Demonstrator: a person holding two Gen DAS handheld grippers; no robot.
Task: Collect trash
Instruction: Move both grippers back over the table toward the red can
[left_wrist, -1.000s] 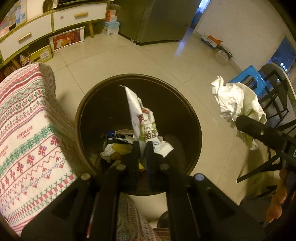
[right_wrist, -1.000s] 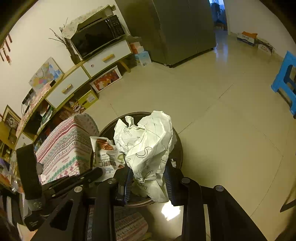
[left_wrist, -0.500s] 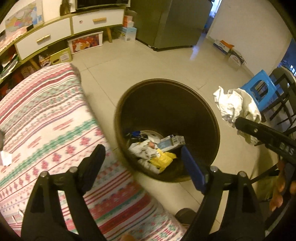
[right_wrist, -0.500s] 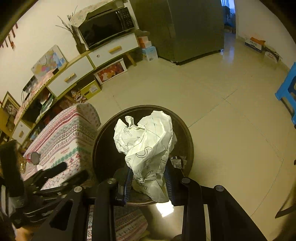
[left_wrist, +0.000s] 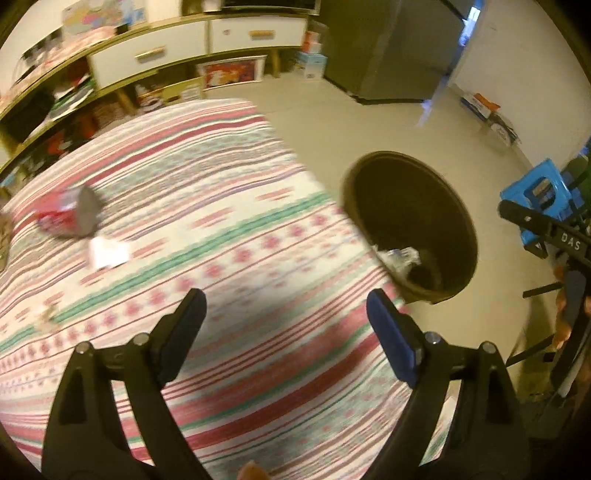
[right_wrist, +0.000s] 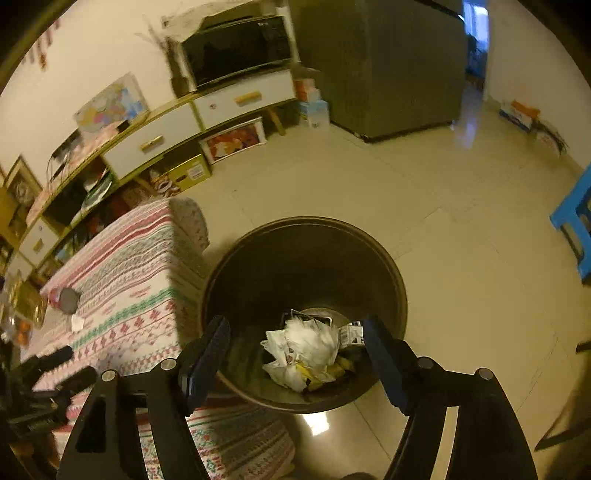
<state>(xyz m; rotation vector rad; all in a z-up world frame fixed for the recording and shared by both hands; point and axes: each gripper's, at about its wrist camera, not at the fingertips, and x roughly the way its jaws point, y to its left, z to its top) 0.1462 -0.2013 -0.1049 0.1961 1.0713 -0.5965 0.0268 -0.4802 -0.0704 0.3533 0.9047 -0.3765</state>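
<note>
Trash (right_wrist: 306, 350) lies in the bin (right_wrist: 400, 295); both grippers gape empty; red can (left_wrist: 66, 218), paper scrap (left_wrist: 109, 252) remain upper left on the table (left_wrist: 229, 206).

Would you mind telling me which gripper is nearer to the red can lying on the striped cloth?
Left. The left gripper hangs over the cloth near the red can; the right gripper is above the bin.

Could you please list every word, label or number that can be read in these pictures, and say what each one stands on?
"DAS": white letters on the black right gripper.
Print on the trash in the bin: too small to read.
Red can on the striped cloth: blurred.
</note>
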